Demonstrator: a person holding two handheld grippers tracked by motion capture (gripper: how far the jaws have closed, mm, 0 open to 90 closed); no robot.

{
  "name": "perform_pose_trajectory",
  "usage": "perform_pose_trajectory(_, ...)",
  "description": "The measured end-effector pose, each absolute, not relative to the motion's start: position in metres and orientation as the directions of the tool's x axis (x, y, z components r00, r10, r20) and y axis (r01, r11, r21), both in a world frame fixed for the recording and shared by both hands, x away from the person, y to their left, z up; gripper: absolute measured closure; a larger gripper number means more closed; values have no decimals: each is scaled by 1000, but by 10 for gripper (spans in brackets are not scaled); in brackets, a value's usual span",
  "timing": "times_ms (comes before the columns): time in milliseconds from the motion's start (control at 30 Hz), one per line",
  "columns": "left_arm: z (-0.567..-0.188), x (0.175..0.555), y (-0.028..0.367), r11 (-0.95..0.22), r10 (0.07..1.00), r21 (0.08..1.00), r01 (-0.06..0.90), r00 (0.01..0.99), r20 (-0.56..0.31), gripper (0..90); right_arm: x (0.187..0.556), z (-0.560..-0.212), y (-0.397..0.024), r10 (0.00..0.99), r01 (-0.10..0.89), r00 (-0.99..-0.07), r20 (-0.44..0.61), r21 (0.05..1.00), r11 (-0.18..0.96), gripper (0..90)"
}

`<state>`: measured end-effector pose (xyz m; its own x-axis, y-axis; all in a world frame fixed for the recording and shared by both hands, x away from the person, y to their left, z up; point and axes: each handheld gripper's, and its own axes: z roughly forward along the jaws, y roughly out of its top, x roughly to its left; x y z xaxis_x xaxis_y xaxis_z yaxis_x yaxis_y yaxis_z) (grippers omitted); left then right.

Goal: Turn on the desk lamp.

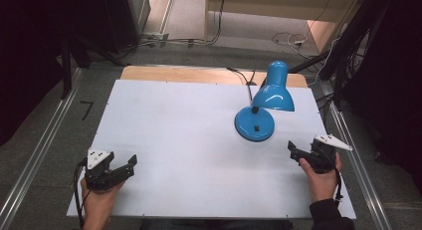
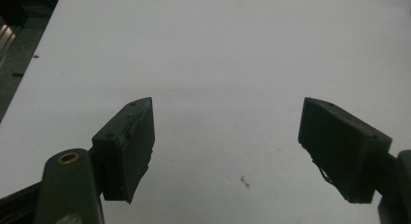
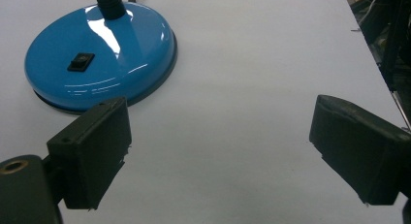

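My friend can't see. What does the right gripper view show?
A shiny blue lamp base with a small black switch sits on a white table. The right gripper is open, its two black jaws wide apart just short of the base.

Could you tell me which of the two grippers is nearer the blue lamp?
The right gripper: it sits just beside the lamp base, while the left gripper is across the table.

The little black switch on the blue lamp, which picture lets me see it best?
The right gripper view: the switch sits large and sharp on the lamp's round blue base, just beyond the open tongs. The high view shows the whole lamp, but there the switch is a tiny dark dot. The left gripper view looks at bare white table.
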<state>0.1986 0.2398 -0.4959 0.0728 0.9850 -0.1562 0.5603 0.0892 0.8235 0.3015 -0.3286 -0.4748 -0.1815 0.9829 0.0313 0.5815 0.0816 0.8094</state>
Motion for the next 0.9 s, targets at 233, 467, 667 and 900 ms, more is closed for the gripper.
perform_pose_trajectory(233,-496,198,239,88,985,825,559,76,-156,212,305,-473,-324,982,578,-187,24,811,90,64)
perform_pose_trajectory(467,-496,198,240,89,985,825,559,75,-157,213,309,-473,-322,982,572,-191,15,814,99,101)
perform_pose_trajectory(667,-495,198,240,88,985,825,559,75,-156,212,311,-472,-316,980,563,-197,7,819,107,101)
perform_pose_trajectory(900,-496,198,240,90,985,824,560,74,-158,212,315,-470,-310,979,562,-201,2,819,114,101)
